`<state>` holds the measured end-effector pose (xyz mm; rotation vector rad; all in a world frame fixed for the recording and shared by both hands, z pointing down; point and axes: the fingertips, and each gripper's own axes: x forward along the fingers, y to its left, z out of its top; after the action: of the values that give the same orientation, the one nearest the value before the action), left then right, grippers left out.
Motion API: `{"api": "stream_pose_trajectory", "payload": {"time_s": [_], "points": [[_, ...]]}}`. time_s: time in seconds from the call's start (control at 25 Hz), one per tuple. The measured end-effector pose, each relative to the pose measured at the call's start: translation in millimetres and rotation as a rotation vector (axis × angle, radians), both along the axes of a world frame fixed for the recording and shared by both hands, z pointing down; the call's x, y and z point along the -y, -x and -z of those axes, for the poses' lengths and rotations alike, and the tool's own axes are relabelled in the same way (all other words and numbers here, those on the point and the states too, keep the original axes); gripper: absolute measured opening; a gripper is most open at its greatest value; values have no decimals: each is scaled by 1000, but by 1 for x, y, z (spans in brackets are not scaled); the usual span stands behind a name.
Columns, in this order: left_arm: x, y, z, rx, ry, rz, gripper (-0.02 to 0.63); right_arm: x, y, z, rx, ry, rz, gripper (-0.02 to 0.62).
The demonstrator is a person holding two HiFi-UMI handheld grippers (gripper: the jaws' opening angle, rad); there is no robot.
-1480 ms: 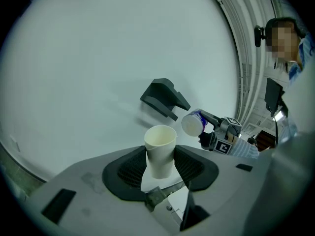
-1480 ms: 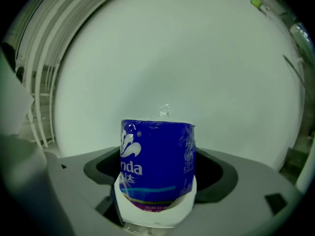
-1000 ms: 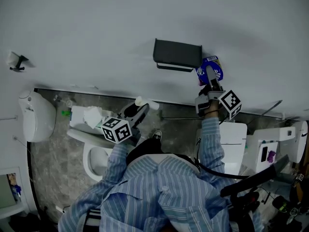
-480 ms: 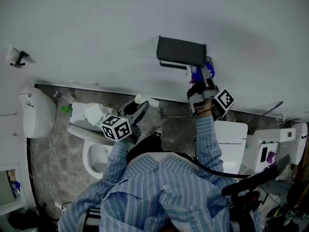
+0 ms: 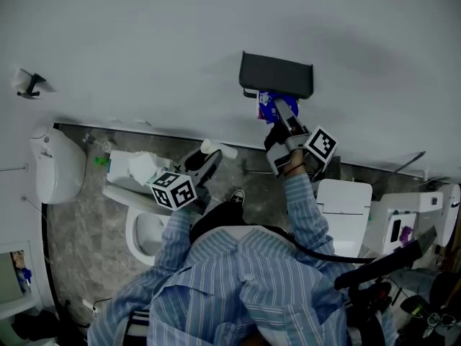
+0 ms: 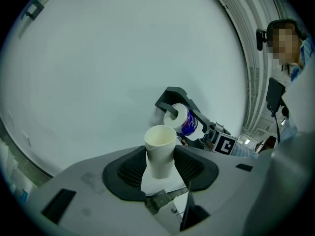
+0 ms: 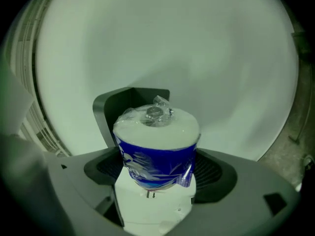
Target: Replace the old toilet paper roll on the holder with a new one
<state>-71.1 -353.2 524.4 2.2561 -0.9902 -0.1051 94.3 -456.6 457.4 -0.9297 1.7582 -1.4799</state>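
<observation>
The dark toilet paper holder [image 5: 276,76] is fixed to the white wall. Just below it my right gripper [image 5: 281,117] is shut on the new roll [image 5: 274,108] in its blue plastic wrap. In the right gripper view the wrapped roll [image 7: 156,146] fills the space between the jaws, and the holder [image 7: 130,112] stands close behind it. My left gripper [image 5: 209,157] sits lower and to the left, shut on the empty cardboard core [image 5: 216,151]. In the left gripper view the core [image 6: 160,149] stands upright between the pads, with the holder [image 6: 176,96] and new roll [image 6: 183,119] beyond.
A toilet bowl [image 5: 144,222] stands on the grey stone floor at lower left, and a white fixture [image 5: 54,168] beside it. A white tank [image 5: 344,204] is on the right. A small hook [image 5: 25,85] sits on the wall at far left.
My right gripper has carried the wrapped roll leftward, from the holder's right end to just under it, and has rolled a little. The left gripper and core have stayed put.
</observation>
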Motion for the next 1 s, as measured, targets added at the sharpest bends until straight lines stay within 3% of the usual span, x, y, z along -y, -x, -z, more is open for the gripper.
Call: {"api": "stream_pose_trajectory", "payload": {"time_s": [0.24,0.48,0.8,1.0], "points": [[-4,1,1,4,0,17,178,5,21,2,-51,-12,99,434],[-7,14,-3,14,13,38,178,-1,33,-4,24,0,120,434],[-9,12,3,28,10,30,178,-14,30,-1,-87,-48,177,436],[-19,4,3,34,8,9,178,-38,25,0,-84,-58,195,436]]}}
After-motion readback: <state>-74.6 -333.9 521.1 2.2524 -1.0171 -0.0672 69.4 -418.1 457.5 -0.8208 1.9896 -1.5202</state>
